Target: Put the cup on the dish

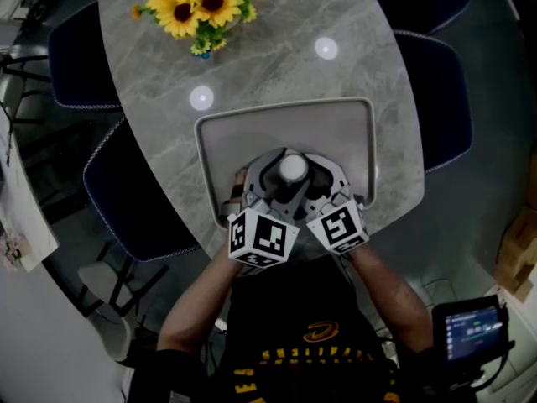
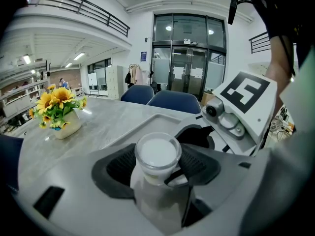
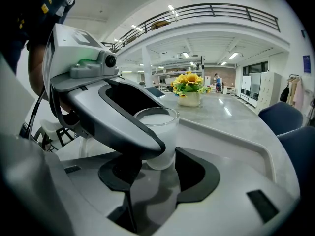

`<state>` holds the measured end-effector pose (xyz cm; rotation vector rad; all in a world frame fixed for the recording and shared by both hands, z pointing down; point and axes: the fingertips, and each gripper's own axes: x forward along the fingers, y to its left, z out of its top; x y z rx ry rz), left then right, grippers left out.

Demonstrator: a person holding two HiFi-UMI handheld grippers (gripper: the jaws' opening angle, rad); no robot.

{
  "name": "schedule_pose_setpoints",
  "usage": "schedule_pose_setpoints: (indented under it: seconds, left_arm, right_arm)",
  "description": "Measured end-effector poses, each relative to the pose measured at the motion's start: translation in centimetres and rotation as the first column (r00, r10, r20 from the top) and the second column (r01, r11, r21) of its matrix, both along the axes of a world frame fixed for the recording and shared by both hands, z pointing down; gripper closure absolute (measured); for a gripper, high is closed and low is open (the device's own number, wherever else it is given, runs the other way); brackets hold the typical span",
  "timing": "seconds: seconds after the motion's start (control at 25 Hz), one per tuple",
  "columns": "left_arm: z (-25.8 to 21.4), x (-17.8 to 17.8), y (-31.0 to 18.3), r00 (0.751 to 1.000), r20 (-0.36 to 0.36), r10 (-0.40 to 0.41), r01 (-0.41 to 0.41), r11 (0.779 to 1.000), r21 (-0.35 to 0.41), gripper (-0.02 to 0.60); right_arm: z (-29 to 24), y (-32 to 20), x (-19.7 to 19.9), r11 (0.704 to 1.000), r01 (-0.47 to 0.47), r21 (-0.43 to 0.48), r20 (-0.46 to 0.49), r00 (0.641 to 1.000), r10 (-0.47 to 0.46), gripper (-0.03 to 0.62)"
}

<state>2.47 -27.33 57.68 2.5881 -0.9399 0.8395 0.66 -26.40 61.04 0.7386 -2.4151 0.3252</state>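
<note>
The cup (image 1: pixel 293 168), a clear one with a white filling up to the rim, is being held just below the middle of the head view, over the near part of the dish (image 1: pixel 336 128). It is being kept upright. It is being gripped by the left gripper (image 2: pixel 160 176): in the left gripper view the two dark pads are being pressed against its sides, left and right of the frame's centre. The right gripper (image 3: pixel 157 181) is being held round the same cup from the other side. In the right gripper view the cup is being framed between that gripper's pads as well, and the pad on the frame's right is lying against the glass. The other pad is being crossed by a jaw of the left gripper, so the hold there is being judged closed rather than seen plainly.

The dish, a pale tray with a raised rim, is lying at the near edge of the grey table (image 1: pixel 277 65). Sunflowers (image 1: pixel 197 2) are standing in a pot at the top left of the head view, well apart from the dish. A dark chair (image 1: pixel 138 200) is being seen at the table's left edge.

The task is being judged nearly done: the cup is already being held inside the dish's rim. Whether its base is resting on the dish cannot be told. Setting it down, if needed, and letting go are being left.
</note>
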Motion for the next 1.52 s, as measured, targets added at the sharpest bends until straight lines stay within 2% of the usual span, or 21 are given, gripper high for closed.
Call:
schedule_pose_setpoints:
  seconds: [0.28,0.6,1.12,1.4,1.52]
  left_arm:
    - [0.4,-0.2,-0.1,0.999,0.005,-0.033,0.033,0.999,0.003,0.31]
    - [0.3,-0.3,-0.3,0.996,-0.043,-0.076,0.075,0.997,-0.016,0.31]
    - [-0.4,-1.3,-0.2,0.993,-0.027,-0.119,0.119,0.993,0.007,0.31]
    - [-0.3,-1.8,0.0,0.985,-0.033,-0.171,0.171,0.985,0.02,0.31]
    - [-1.5,-2.2,1.6,0.979,-0.053,-0.198,0.199,0.98,0.018,0.31]
  right_arm:
    - [0.5,0.0,0.1,1.0,-0.006,-0.019,0.006,1.0,0.006,0.384]
    - [0.2,-0.1,0.2,1.0,-0.006,-0.004,0.013,1.0,0.006,0.384]
    - [-0.6,0.7,0.5,1.0,-0.005,0.023,0.038,0.999,0.004,0.384]
    - [0.1,0.5,1.4,0.999,-0.028,0.033,0.059,0.998,0.026,0.384]
    - [-1.5,1.8,2.2,0.997,-0.071,0.035,0.084,0.994,0.067,0.385]
